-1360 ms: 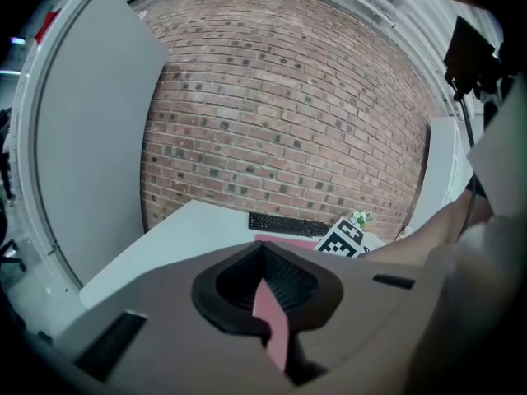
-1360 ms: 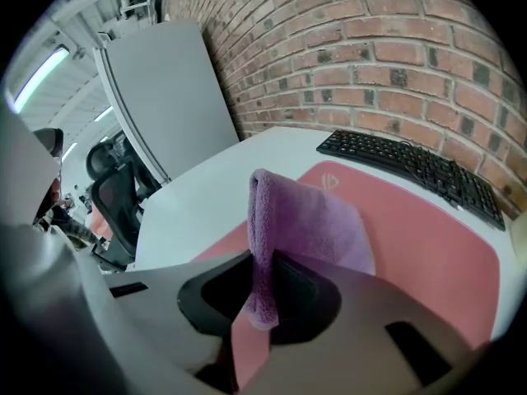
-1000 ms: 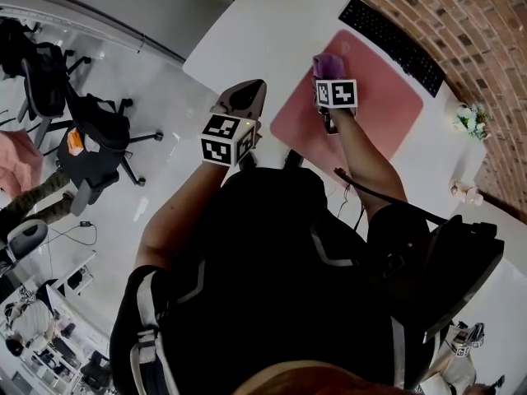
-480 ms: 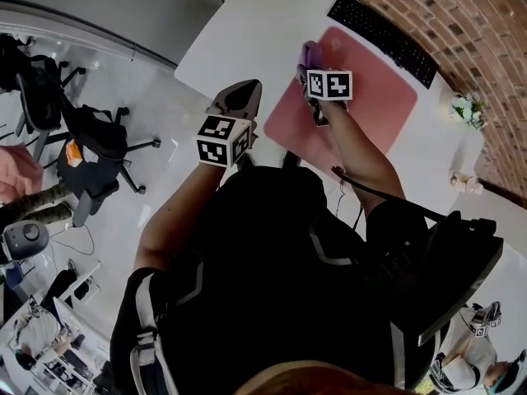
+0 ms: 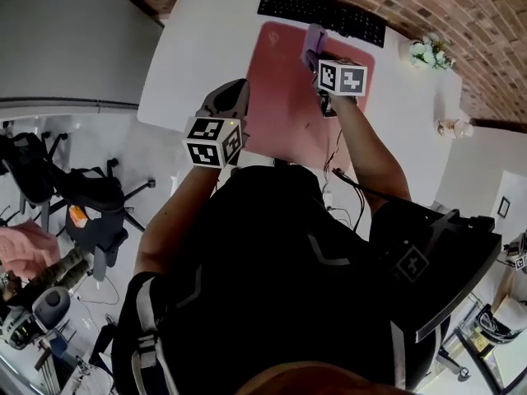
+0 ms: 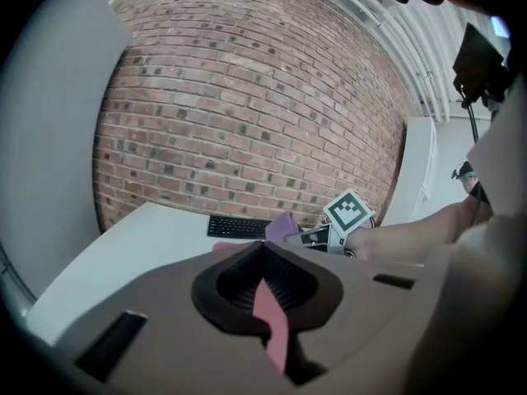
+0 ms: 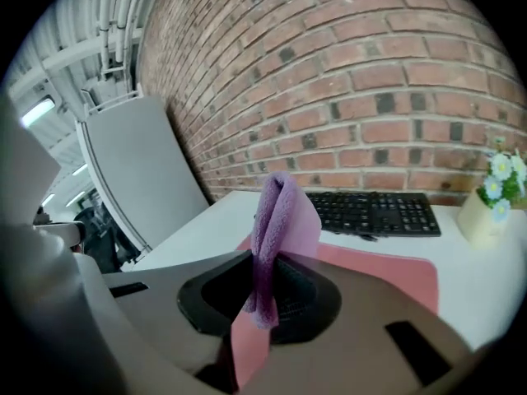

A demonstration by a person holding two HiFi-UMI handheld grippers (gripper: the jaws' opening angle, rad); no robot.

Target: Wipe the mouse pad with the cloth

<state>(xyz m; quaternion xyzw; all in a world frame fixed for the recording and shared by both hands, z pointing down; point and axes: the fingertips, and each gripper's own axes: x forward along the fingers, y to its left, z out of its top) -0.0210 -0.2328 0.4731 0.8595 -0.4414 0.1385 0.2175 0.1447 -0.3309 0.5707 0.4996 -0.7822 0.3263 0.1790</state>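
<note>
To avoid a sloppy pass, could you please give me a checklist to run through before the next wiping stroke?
1. Grip: purple cloth clamped in right gripper: ok.
2. Contact: cloth touching pink mouse pad: cannot tell.
3. Spare hand: left gripper shut, empty: ok.
4. Surface: visible pad area bare: ok.
5. Clearance: black keyboard off the pad: ok.

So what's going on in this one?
A person at a white desk works with two handheld grippers. The right gripper is shut on a folded purple cloth, held over the far end of the pink mouse pad, near the black keyboard. Whether the cloth touches the pad is unclear. The left gripper is shut, empty, by the pad's near left edge.
</note>
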